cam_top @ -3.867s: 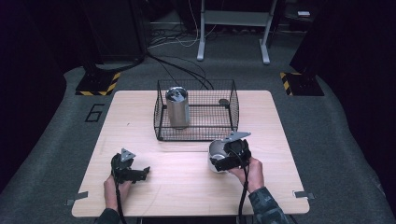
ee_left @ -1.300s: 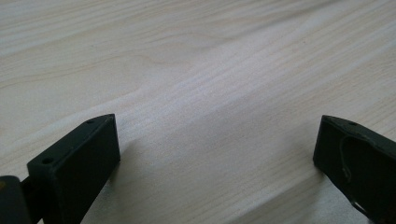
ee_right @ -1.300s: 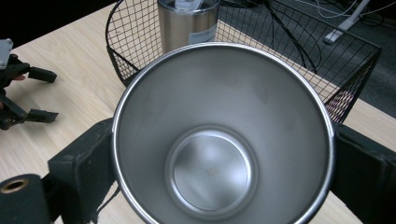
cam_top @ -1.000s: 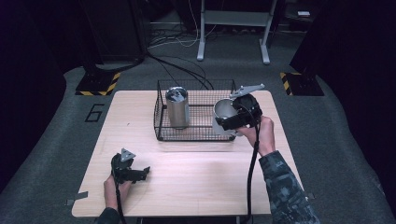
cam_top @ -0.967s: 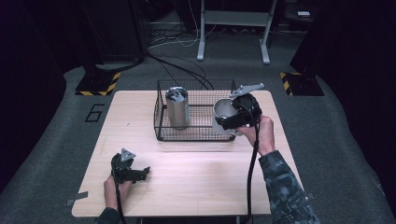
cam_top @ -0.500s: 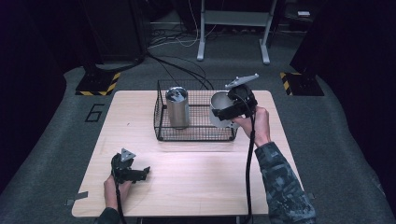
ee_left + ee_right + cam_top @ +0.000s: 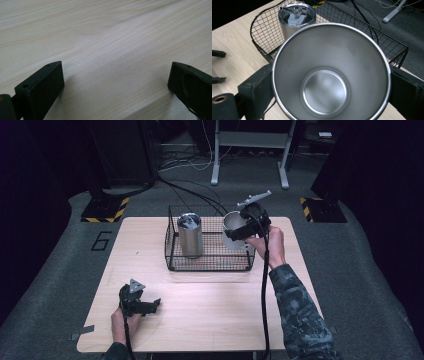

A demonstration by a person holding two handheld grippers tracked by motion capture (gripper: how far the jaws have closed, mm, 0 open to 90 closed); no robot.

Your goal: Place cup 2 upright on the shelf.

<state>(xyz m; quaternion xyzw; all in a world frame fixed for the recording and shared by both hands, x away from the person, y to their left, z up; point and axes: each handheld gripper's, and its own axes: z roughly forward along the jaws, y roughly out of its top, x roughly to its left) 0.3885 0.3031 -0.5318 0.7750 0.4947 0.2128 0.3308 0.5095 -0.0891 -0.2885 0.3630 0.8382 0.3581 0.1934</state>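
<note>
A: What sits nearest the person?

B: The left gripper (image 7: 152, 305) rests low on the wooden table (image 7: 210, 320), near its front-left edge, its jaws spread wide with only bare wood between them.

A: And farther out?

B: The right gripper (image 7: 239, 231) is clamped on an open steel cup (image 7: 234, 227), one jaw on each side of the rim. The cup hangs tilted above the right end of a black wire basket (image 7: 210, 265).

A: Is anything in the basket?

B: A lidded steel tumbler (image 7: 189, 235) stands upright in its left part, apart from the cup.
</note>
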